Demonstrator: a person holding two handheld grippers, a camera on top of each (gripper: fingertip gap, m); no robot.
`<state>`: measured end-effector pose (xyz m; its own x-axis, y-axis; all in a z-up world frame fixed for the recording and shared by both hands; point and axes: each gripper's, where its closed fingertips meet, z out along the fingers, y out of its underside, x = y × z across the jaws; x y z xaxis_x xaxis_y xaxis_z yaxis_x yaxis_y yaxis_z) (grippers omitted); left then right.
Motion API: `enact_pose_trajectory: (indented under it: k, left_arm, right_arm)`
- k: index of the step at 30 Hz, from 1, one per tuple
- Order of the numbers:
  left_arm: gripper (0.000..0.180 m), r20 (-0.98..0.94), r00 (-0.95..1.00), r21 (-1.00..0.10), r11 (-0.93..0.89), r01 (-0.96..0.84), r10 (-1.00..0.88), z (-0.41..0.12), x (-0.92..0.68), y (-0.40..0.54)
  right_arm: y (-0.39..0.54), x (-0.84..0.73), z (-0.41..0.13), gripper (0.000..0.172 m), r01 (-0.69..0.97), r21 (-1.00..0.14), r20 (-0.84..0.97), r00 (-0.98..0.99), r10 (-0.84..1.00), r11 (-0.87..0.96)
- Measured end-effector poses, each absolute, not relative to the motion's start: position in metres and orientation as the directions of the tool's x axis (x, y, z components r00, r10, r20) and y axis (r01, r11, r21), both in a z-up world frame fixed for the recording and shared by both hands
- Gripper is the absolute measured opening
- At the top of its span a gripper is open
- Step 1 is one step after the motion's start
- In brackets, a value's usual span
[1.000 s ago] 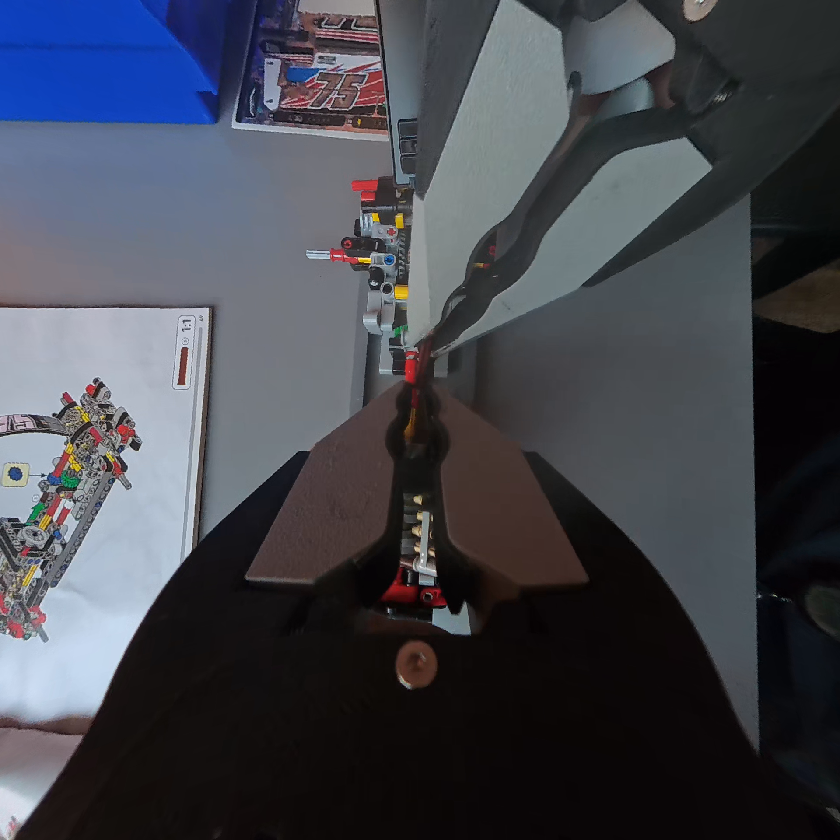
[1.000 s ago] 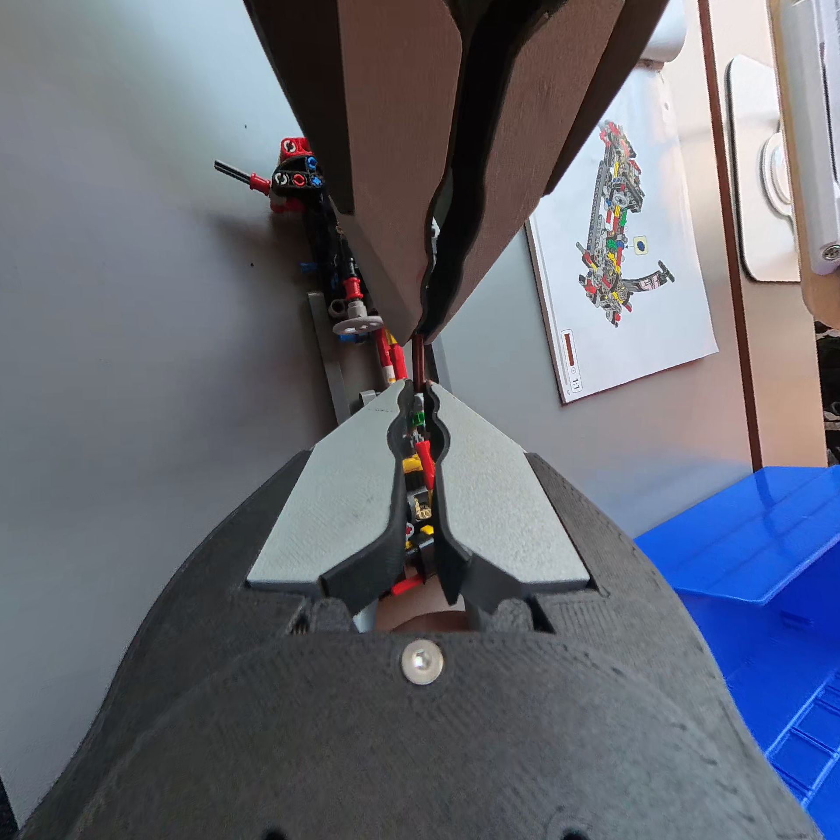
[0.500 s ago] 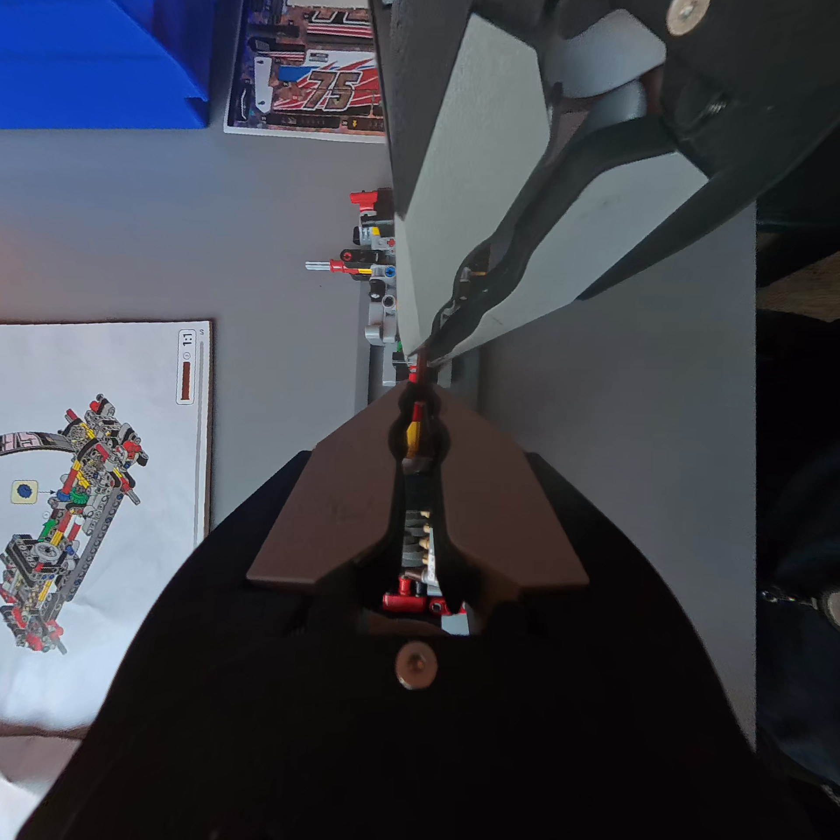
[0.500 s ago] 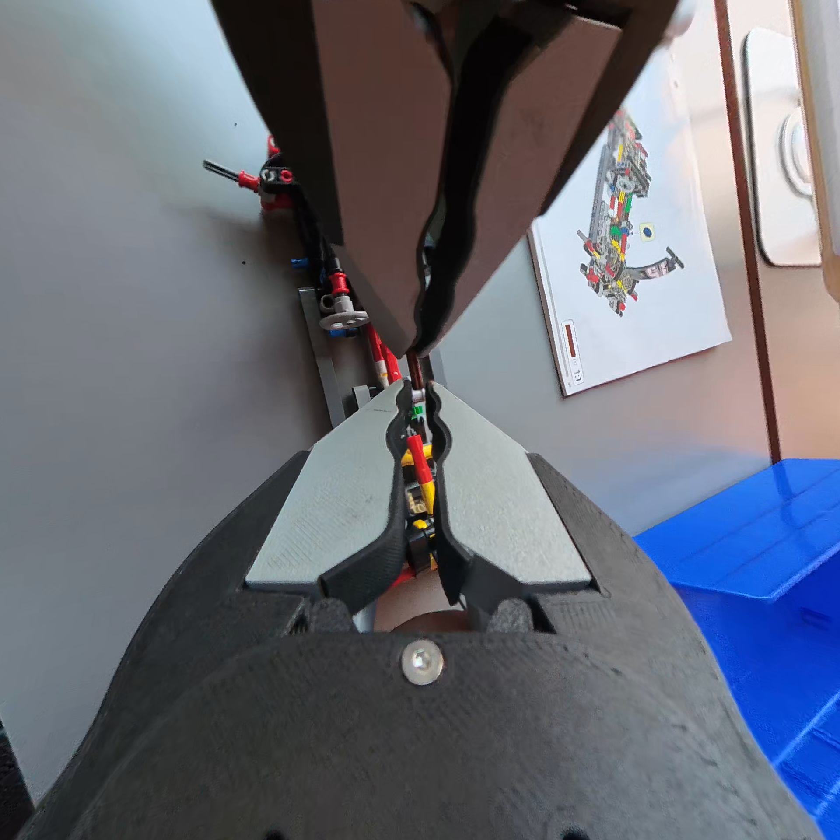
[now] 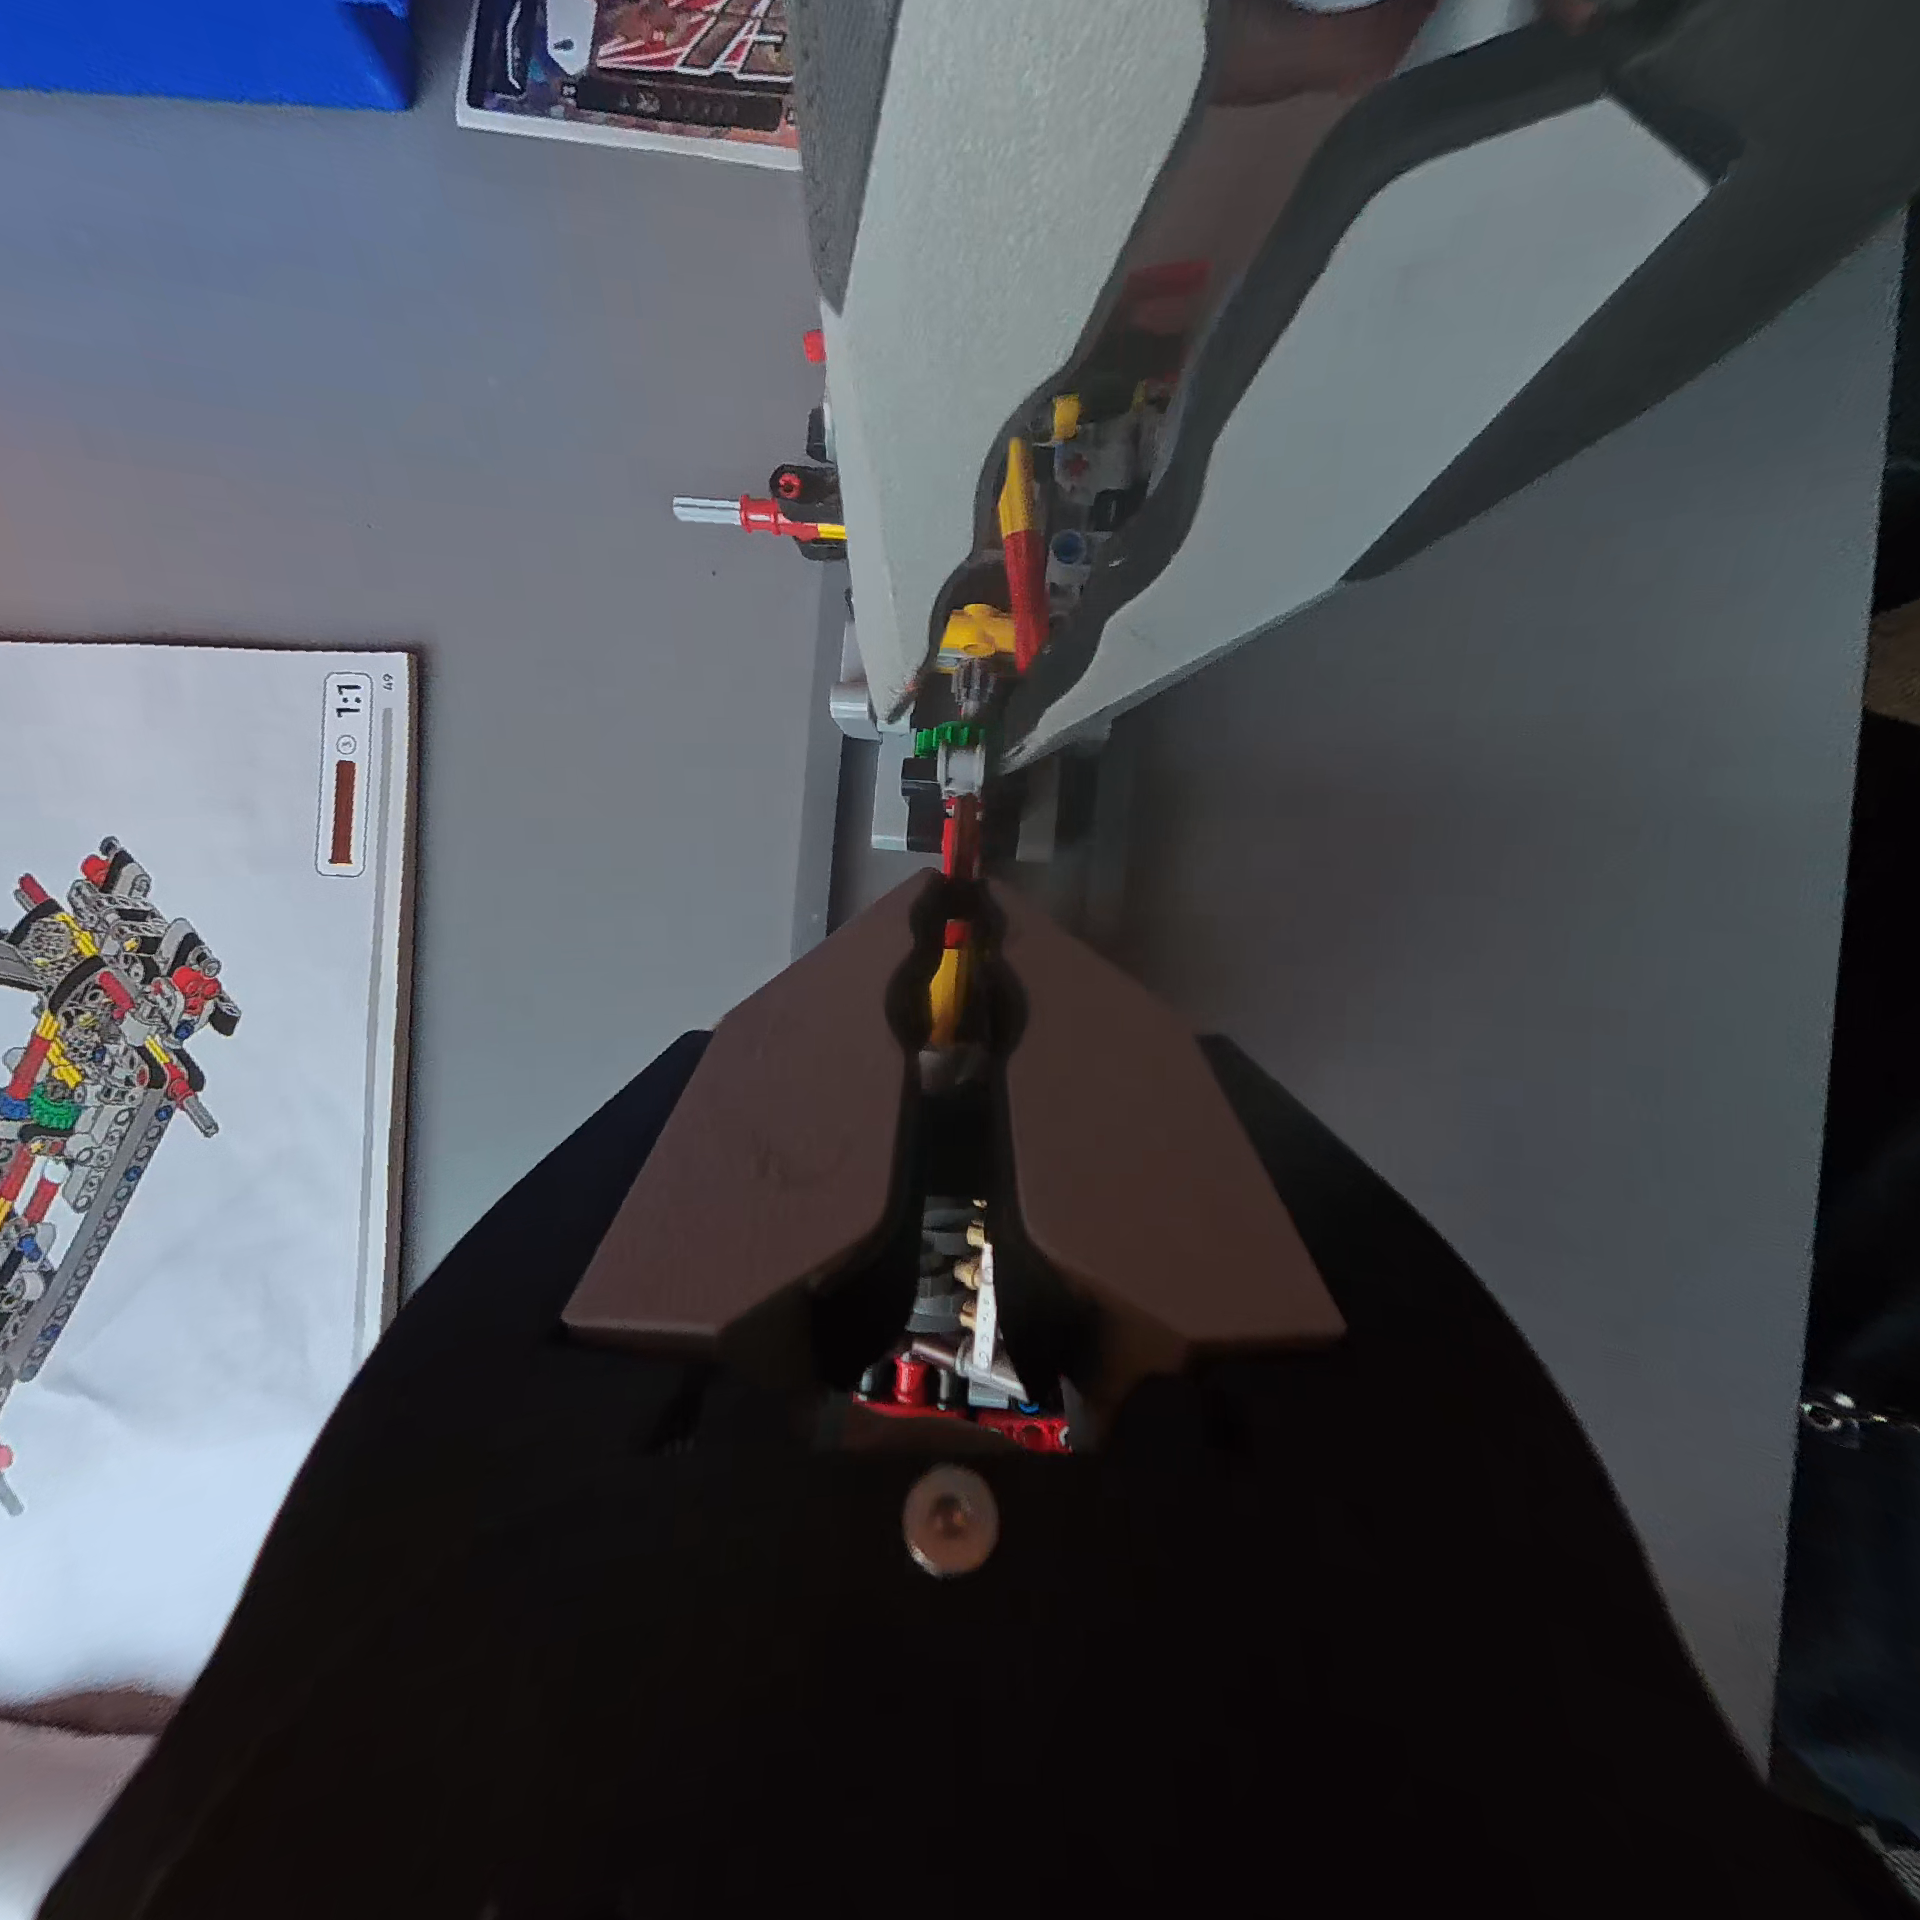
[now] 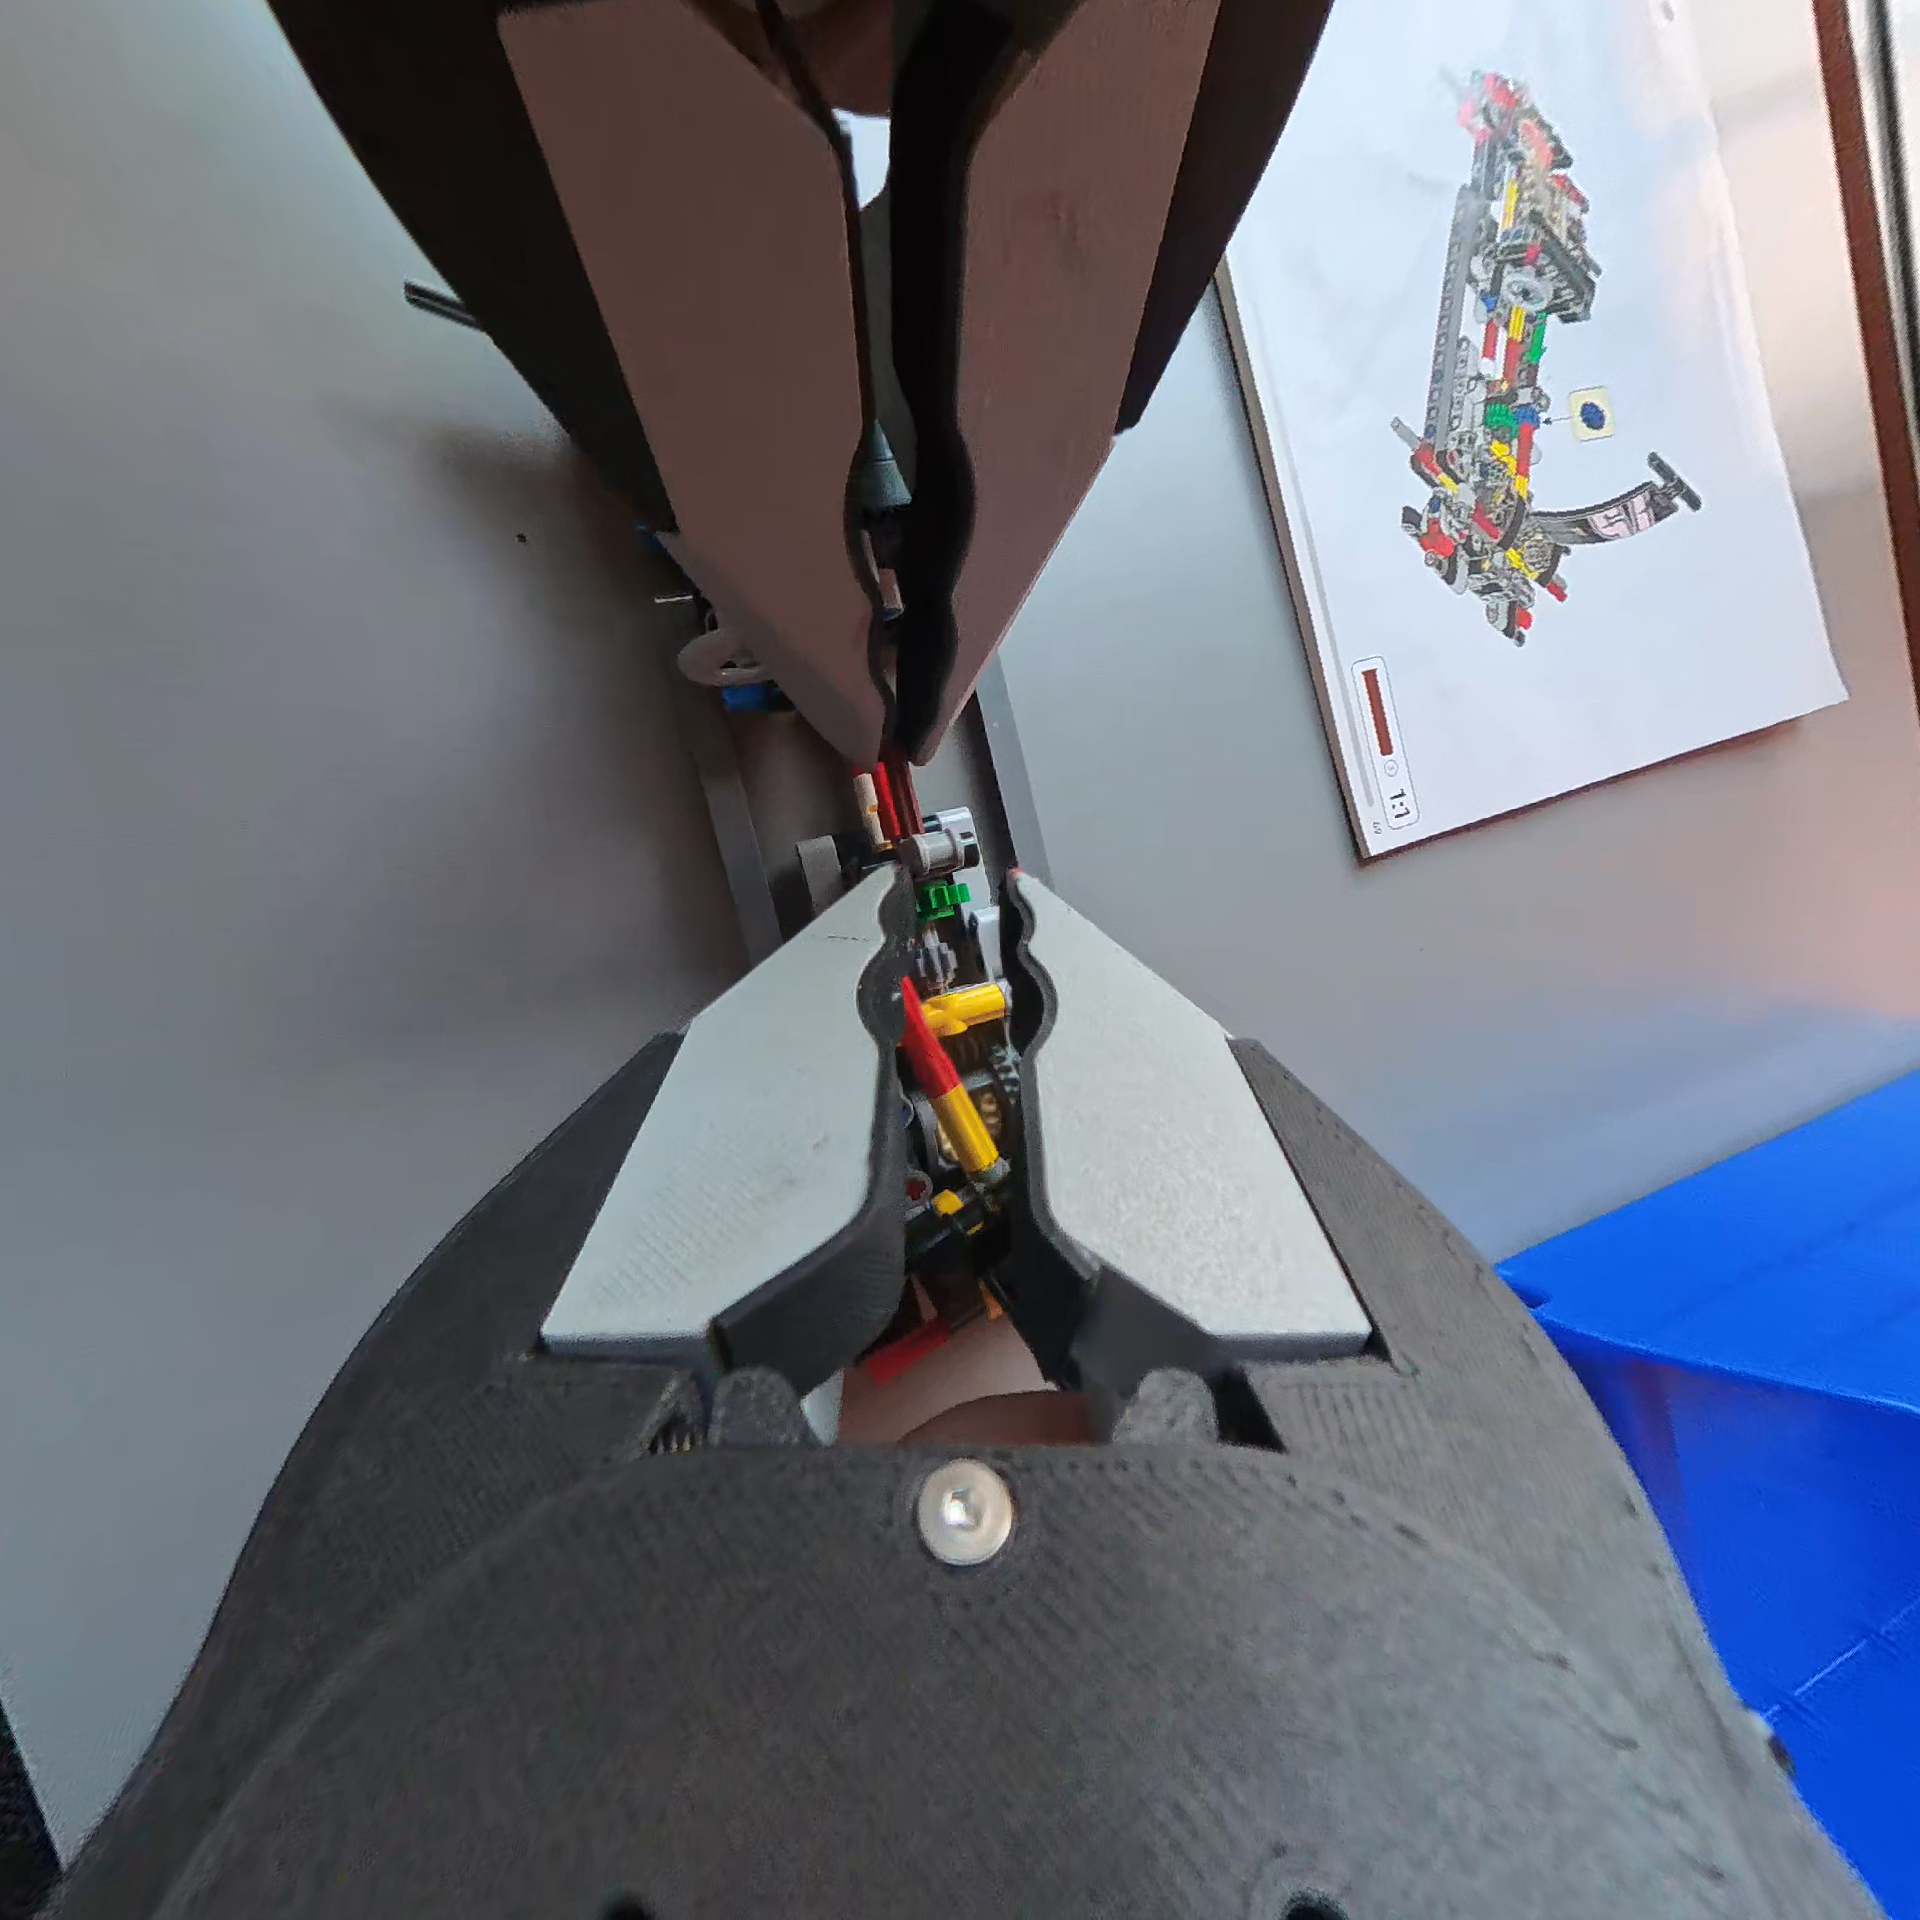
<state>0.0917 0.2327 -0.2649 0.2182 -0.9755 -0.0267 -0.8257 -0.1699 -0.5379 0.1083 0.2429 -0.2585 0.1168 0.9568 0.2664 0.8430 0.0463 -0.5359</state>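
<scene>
From my remote station I see the grey bench (image 5: 520, 416) carrying a long brick-built model (image 6: 956, 1101) lying between both tongs. Only the left wrist view shows a printed card (image 5: 634, 83) at the far bench edge and the dark drop beyond the bench's right edge; only the right wrist view shows the blue bin (image 6: 1714, 1455) as a broad smooth-walled form beside the tongs. Both views show the white instruction sheet (image 6: 1538, 416), flat and well apart from the model, with bare bench between. The left tongs (image 5: 961, 894), brown with wavy inner edges, are closed on a thin dark-red axle (image 5: 964, 831) projecting from the model's grey connector, beside a small green gear (image 5: 948, 740). The right tongs (image 6: 956, 894), grey and matt, stand parted, straddling the model's yellow and red pins without pressing them; a gap shows along the right pad. The two pairs of tips nearly meet above the model.
</scene>
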Motion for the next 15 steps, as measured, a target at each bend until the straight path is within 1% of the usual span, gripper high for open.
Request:
enact_pose_trajectory:
  k: [5,7,15]
  left_arm:
    - [0.001,-0.004,0.23,-0.568,-0.187,-0.801,-0.973,-0.264,0.092,0.2345]
    - [0.0,0.0,0.224,-0.589,-0.181,-0.788,-0.975,-0.2624,0.0941,0.2342]
    - [0.001,-0.008,0.209,-0.595,-0.164,-0.787,-0.978,-0.2623,0.0992,0.2363]
  right_arm:
    - [0.2419,0.1074,-0.2614,0.011,0.838,-0.543,0.255,0.111,0.96,0.048]
    - [0.2408,0.1073,-0.2622,0.007,0.835,-0.549,0.251,0.109,0.962,0.048]
    - [0.2413,0.109,-0.2634,0.005,0.834,-0.55,0.263,0.116,0.958,0.05]
